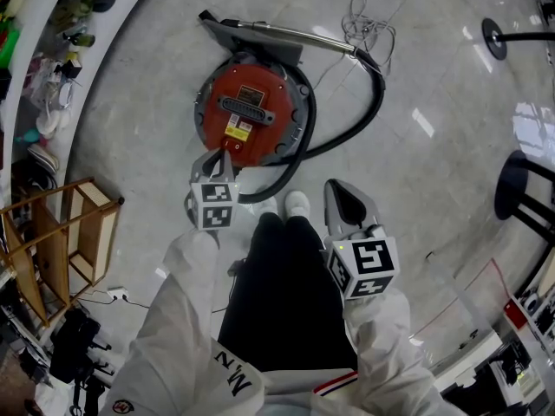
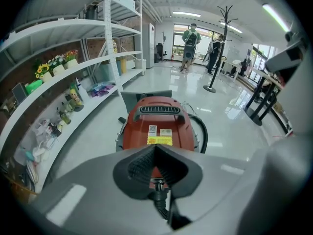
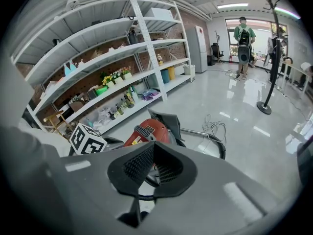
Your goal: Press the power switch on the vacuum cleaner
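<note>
Both claws narrow, tips together, empty: left claw (image 1: pixel 221 152) close by the red vacuum cleaner (image 1: pixel 251 111), right claw (image 1: pixel 340 196) farther back.

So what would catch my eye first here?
The round red vacuum cleaner on the pale floor, its black hose curling round its right side, sits upper-centre in the head view. Just below it the shut left gripper points at it, while the right gripper, also shut, hangs back beside the person's white shoes.
</note>
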